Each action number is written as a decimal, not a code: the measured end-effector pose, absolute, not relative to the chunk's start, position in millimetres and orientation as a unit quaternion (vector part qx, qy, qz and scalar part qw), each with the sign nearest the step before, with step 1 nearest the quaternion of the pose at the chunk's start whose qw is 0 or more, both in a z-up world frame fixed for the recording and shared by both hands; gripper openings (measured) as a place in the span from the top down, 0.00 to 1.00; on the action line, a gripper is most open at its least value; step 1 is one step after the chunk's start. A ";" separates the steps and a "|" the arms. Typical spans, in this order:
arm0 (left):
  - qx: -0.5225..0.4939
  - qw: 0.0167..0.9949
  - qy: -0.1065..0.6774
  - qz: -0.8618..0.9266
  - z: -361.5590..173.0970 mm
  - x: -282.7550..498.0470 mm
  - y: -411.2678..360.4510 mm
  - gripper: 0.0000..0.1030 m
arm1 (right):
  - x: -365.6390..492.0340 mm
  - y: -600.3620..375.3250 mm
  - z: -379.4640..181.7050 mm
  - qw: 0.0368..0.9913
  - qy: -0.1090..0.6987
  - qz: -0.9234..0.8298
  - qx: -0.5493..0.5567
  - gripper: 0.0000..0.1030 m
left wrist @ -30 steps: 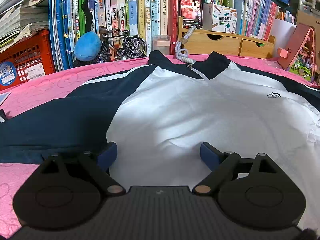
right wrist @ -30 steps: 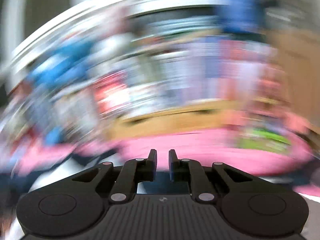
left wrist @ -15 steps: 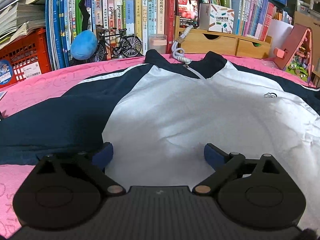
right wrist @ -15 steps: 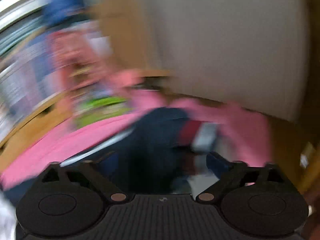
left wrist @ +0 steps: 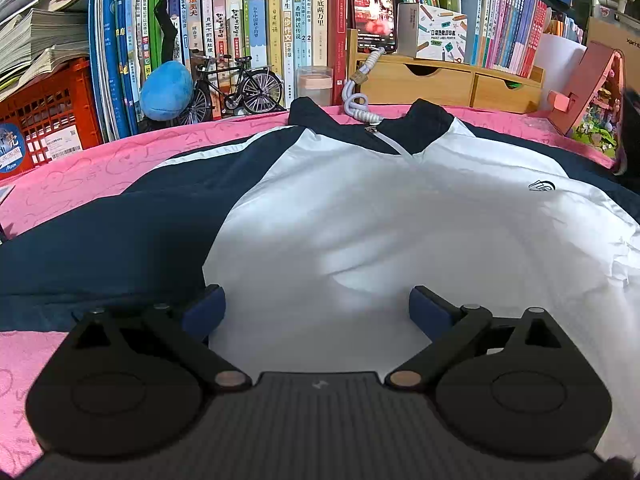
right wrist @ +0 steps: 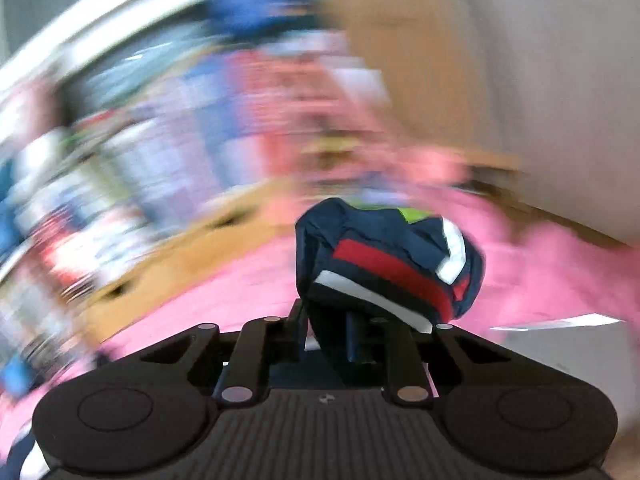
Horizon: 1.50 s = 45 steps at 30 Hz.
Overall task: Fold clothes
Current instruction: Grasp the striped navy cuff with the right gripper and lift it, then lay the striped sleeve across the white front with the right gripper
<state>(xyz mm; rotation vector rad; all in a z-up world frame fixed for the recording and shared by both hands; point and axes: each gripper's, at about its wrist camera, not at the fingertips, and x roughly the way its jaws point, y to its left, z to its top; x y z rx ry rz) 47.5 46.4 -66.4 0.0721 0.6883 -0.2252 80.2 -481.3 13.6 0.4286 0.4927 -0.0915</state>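
Observation:
A white and navy jacket lies spread flat, collar away from me, on the pink cloth. My left gripper hovers open over its lower white panel, close to the navy left sleeve, with nothing between its fingers. In the right wrist view my right gripper is shut on the jacket's right cuff, a navy bunch with red and white stripes, lifted above the pink cloth. The background there is smeared by motion.
Along the far edge stand a row of books, a red crate, a blue plush, a model bicycle, a glass jar, a wooden drawer organiser with a phone and coiled cable, and a pink toy house.
My right gripper swung right, opened, then shut on the striped cuff and lifted it. My left gripper stayed open and edged slightly back over the jacket.

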 end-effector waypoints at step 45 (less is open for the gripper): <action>0.025 0.935 0.336 -0.112 -64.4 47.3 47.2 0.02 | 148.2 -160.5 -51.1 0.903 0.362 0.206 -0.108 0.63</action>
